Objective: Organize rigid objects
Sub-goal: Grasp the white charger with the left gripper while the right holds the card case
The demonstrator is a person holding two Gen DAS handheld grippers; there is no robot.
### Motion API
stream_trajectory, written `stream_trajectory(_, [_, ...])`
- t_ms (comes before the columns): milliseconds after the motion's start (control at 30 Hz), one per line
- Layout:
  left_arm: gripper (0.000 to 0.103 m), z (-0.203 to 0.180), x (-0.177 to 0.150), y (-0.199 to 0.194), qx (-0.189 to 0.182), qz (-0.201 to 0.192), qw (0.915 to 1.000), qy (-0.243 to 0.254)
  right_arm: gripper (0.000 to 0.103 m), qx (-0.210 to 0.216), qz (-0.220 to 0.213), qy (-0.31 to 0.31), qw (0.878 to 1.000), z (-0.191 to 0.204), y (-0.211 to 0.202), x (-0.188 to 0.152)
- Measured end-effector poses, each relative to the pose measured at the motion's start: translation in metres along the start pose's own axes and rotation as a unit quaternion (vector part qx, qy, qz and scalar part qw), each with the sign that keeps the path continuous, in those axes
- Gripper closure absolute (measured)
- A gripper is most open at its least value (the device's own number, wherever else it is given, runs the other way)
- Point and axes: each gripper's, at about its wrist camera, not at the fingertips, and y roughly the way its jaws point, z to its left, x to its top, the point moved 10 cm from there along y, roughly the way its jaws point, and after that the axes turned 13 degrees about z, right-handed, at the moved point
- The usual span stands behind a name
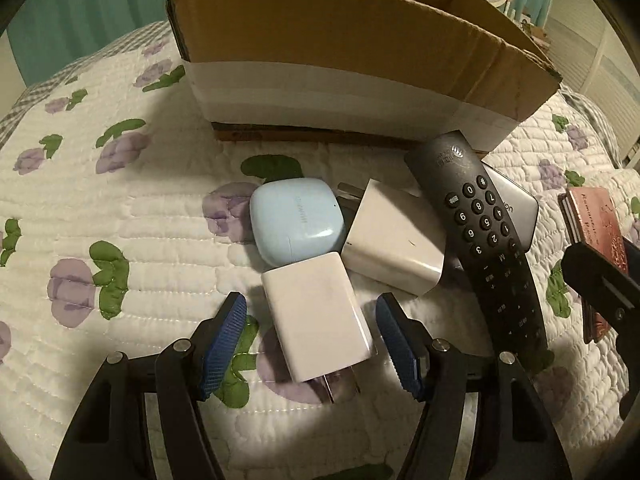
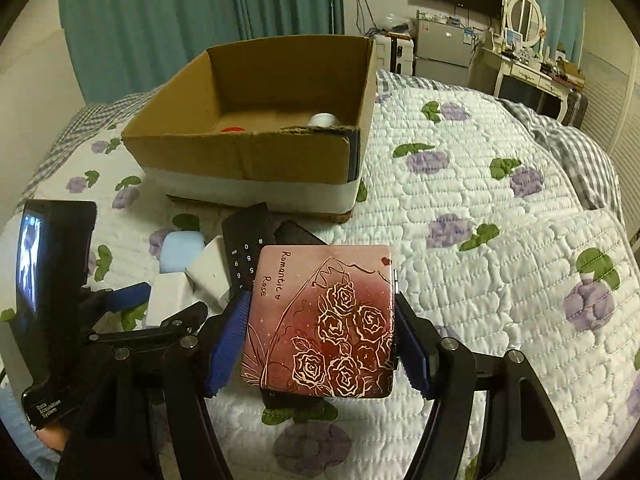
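In the left wrist view, my left gripper is open, its blue pads on either side of a white plug charger lying on the quilt, not touching it. Behind it lie a pale blue earbud case, a second white charger, a black remote and a grey device. In the right wrist view, my right gripper is shut on a pink rose-printed case, held above the quilt. The cardboard box stands behind the pile.
The box holds a white round object and a red one. The flowered quilt spreads to the right. A dresser with a mirror and a small fridge stand beyond the bed.
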Motion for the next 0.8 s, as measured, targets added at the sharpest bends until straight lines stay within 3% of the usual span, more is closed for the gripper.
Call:
stream_trajectory(67, [0.055, -0.003, -0.003, -0.002, -0.003, -0.001, 1.0, 0.005, 0.035, 0.001, 0.001, 0.0, 1.0, 0.001, 0.001, -0.002])
stream_trajectory(167, [0.059, -0.008, -0.008, -0.006, -0.004, -0.003, 0.9999, 0.013, 0.035, 0.0, -0.001, -0.003, 1.0, 0.003, -0.001, -0.003])
stream_trajectory(533, [0.061, -0.011, -0.029, -0.062, -0.019, -0.04, 0.9988, 0.021, 0.035, -0.007, -0.018, -0.013, 1.0, 0.016, -0.034, -0.007])
stream_trajectory(800, [0.061, -0.005, -0.017, -0.117, -0.022, -0.088, 0.9955, 0.025, 0.035, -0.016, -0.055, -0.026, 0.998, 0.028, -0.09, -0.001])
